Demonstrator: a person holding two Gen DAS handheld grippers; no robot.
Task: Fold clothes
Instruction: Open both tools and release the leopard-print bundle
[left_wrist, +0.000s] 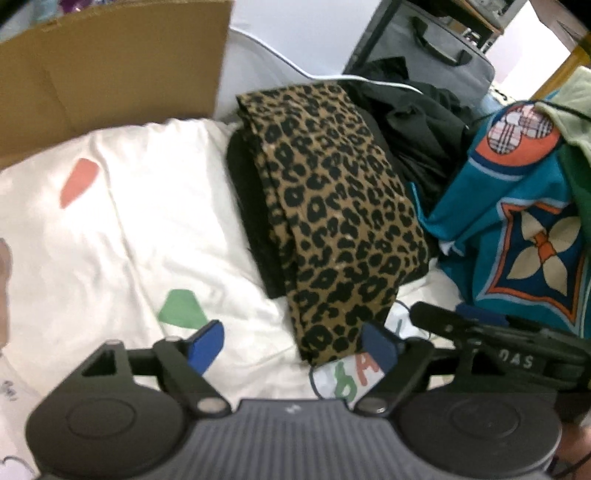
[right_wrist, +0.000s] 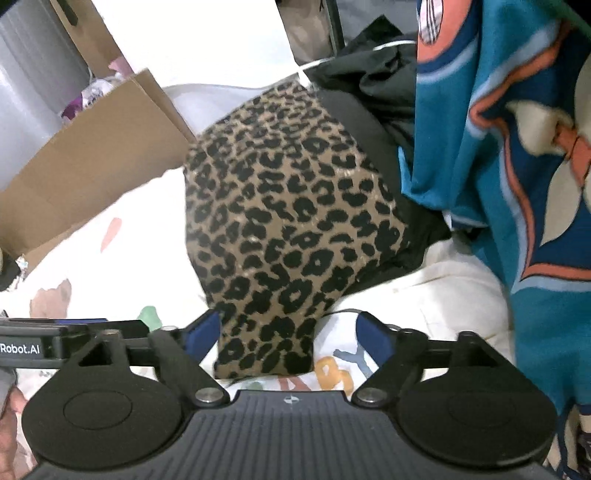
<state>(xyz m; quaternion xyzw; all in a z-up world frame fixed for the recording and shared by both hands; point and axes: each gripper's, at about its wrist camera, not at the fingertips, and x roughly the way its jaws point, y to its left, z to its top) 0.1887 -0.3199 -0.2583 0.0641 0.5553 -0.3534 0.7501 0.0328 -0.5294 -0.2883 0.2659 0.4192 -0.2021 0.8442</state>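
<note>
A folded leopard-print garment (left_wrist: 332, 214) lies on top of a black garment (left_wrist: 247, 192), over a white printed sheet (left_wrist: 122, 229). My left gripper (left_wrist: 293, 347) is open and empty, just short of the leopard garment's near end. My right gripper (right_wrist: 290, 338) is open too, its blue pads on either side of the near end of the leopard garment (right_wrist: 284, 229) without closing on it. The right gripper's body shows at the right of the left wrist view (left_wrist: 517, 350).
A teal patterned garment (left_wrist: 517, 221) is heaped at the right, also in the right wrist view (right_wrist: 517, 147). Black clothes (left_wrist: 417, 122) are piled behind. A cardboard box (left_wrist: 110, 74) stands at the back left. A grey bag (left_wrist: 436, 55) stands at the back.
</note>
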